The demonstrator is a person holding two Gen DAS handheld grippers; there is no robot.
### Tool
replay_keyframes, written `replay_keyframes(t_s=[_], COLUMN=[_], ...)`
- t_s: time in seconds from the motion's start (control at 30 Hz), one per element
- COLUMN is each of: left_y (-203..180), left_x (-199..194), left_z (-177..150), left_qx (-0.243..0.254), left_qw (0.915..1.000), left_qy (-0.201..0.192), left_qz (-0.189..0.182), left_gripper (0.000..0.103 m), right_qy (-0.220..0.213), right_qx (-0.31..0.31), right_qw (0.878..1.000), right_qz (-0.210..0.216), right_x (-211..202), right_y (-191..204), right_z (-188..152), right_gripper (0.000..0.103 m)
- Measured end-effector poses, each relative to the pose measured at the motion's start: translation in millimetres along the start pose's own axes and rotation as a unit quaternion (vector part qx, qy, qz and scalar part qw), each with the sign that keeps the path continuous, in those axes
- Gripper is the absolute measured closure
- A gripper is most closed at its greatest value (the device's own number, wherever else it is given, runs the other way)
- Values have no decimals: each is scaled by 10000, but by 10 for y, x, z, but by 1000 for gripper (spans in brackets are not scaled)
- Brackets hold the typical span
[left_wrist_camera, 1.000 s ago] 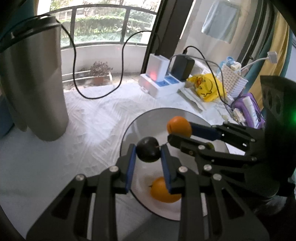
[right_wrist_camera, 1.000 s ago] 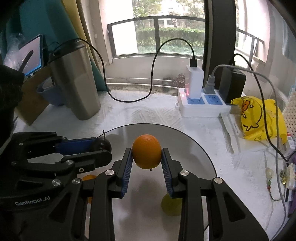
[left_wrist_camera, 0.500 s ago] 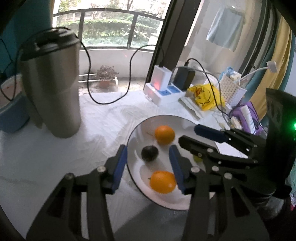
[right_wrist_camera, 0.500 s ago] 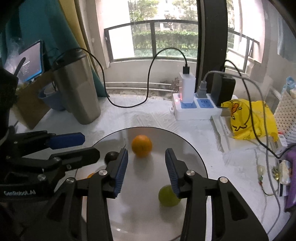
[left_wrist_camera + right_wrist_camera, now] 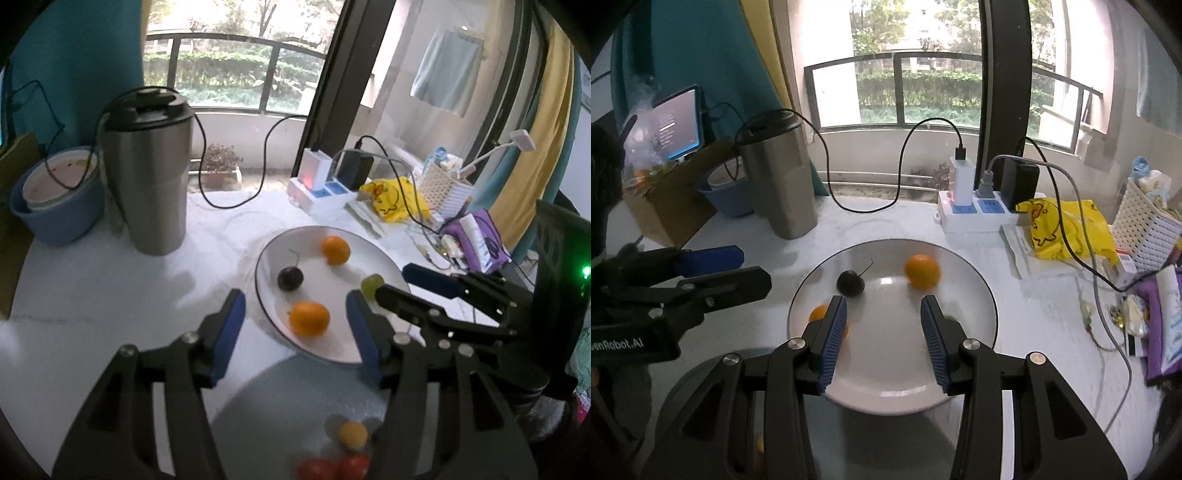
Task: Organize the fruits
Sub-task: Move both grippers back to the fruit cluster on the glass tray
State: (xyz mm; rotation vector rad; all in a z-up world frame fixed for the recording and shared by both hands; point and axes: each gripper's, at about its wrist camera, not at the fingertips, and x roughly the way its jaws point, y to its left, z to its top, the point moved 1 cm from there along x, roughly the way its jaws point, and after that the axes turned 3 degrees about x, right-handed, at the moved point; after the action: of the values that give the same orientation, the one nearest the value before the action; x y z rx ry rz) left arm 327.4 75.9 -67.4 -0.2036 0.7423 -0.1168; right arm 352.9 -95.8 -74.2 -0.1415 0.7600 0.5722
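Observation:
A white plate [image 5: 325, 354] [image 5: 886, 391] holds a dark plum [image 5: 290, 278] [image 5: 850, 282], a far orange [image 5: 335, 250] [image 5: 922, 271], a near orange [image 5: 308, 318] [image 5: 818, 314] and a green fruit [image 5: 371, 283], which is mostly hidden in the right wrist view. My left gripper [image 5: 295, 332] is open and empty above the plate's near edge. My right gripper [image 5: 882, 339] is open and empty over the plate. Each gripper shows in the other's view: the right one [image 5: 439, 291], the left one [image 5: 713, 269].
A steel tumbler [image 5: 147, 177] [image 5: 779, 177] and a blue bowl [image 5: 55, 199] stand at the left. A power strip [image 5: 975, 214], cables, a yellow bag [image 5: 1067, 229] and a white basket [image 5: 1145, 229] lie at the right. A grey dish [image 5: 332, 424] with small fruits sits nearest.
Both grippers opened and let go: the plum and the orange now lie on the plate. Both grippers have pulled back and up, away from the plate.

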Motion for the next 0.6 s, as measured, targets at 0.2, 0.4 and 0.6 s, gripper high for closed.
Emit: replay_keyframes(t_s=[0.2,0.4,0.6], left_y=[-63,-106,-139], left_x=[-221,-365,-467], left_z=[-193,-350,-497], left_qx=[-46,-67,-107], left_qw=[10000,9999,9999], left_qy=[-57,-78,-94], left_qz=[-24,-20,-10], left_gripper=[44,44,44], right_qy=[-16,-20,12], right_qx=[-30,-34,-61], right_qw=[10000,10000,10000], right_qz=[-10,-18,-16], right_x=[-238,-424,-549], right_y=[90,166,233], right_z=[-166,-335,-479], right_gripper=[59,59,59])
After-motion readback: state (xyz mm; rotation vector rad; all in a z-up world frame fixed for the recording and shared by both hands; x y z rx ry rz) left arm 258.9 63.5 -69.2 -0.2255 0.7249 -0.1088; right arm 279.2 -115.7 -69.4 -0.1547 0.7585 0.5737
